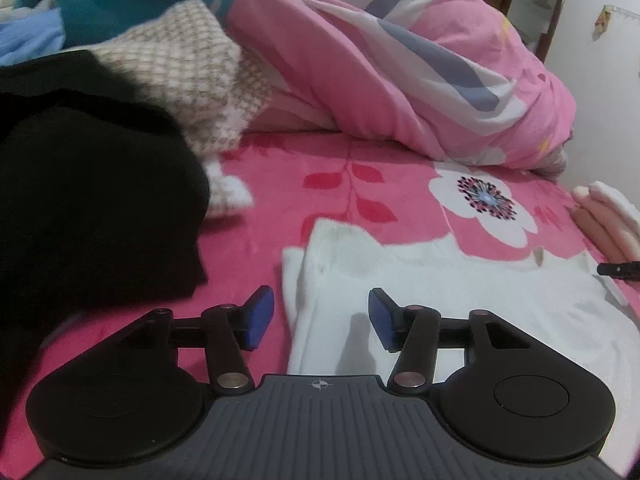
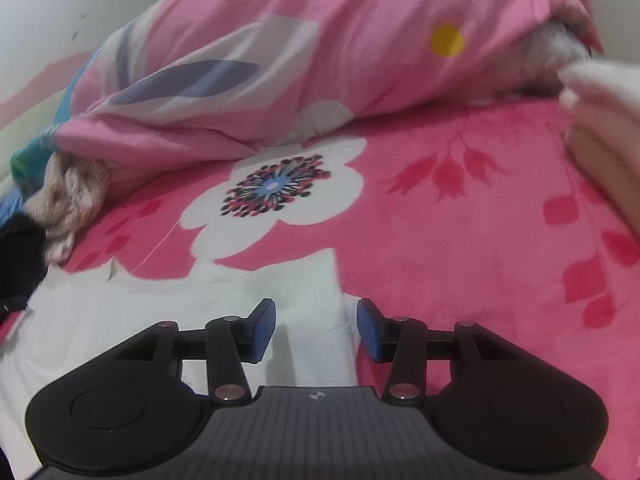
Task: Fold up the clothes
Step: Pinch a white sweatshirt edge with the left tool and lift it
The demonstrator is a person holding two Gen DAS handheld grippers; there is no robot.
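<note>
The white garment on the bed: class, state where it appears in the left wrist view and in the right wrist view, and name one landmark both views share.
Left wrist view: the white garment lies lower centre to right, under the open left gripper.
Right wrist view: it lies lower left to centre, its right edge between the open right gripper's fingers.
Shared landmark: the white flower print on the pink bedsheet, just beyond the garment.

Bed sheet (image 1: 400,200) pink w/ white flower; garment (image 1: 460,304) white; duvet (image 1: 400,60) pink/grey/white; clothes (image 1: 80,180) black; gripper pads (image 1: 258,316) blue.
</note>
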